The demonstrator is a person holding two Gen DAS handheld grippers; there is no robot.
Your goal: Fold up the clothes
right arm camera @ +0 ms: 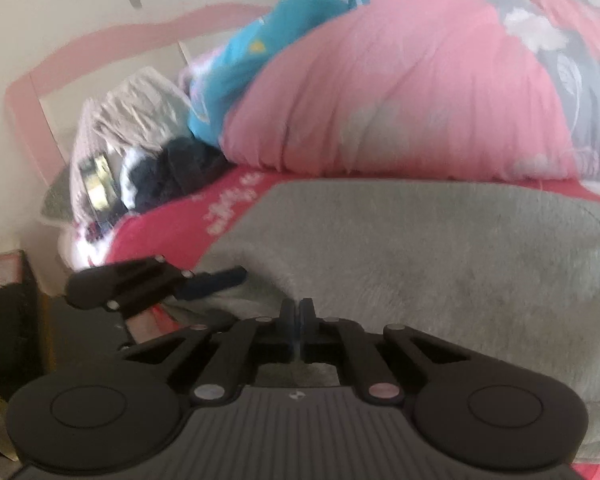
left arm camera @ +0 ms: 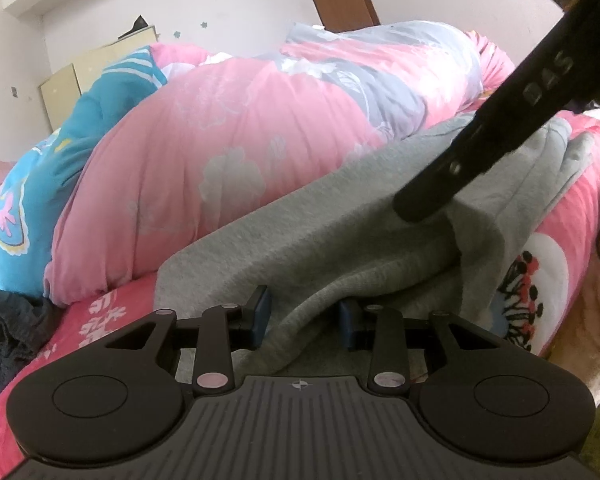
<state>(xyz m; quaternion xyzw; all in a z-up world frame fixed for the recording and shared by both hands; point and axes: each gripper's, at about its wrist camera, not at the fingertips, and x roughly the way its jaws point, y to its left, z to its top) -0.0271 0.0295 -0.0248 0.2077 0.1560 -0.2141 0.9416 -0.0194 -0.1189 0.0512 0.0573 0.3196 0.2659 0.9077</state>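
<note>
1. Left wrist view: your left gripper [left arm camera: 304, 314] has a thick bunched fold of the grey garment [left arm camera: 300, 236] between its blue pads [left arm camera: 260, 314], and the jaws stand partly apart with the cloth filling the gap, so it reads as a clamp on the near edge. The garment lies spread on the pink bedsheet [left arm camera: 100, 312], just in front of the heaped pink quilt [left arm camera: 220, 140]. Your right gripper [left arm camera: 424, 200] reaches in from the upper right, its tip on a raised ridge of the same cloth. One flap already looks turned over towards the right, so a first fold seems begun but not laid flat.

2. Right wrist view: your right gripper [right arm camera: 298, 320] has its jaws pressed together. Whether a thin layer of the grey garment [right arm camera: 440, 256] is pinched between them, you cannot tell here, since the picture is blurred. Your left gripper [right arm camera: 204, 280] shows at the left, on the garment's edge. A dark clothes pile [right arm camera: 180, 176] waits by the headboard, apparently unfolded. Most of the folding looks still ahead of you.
</note>
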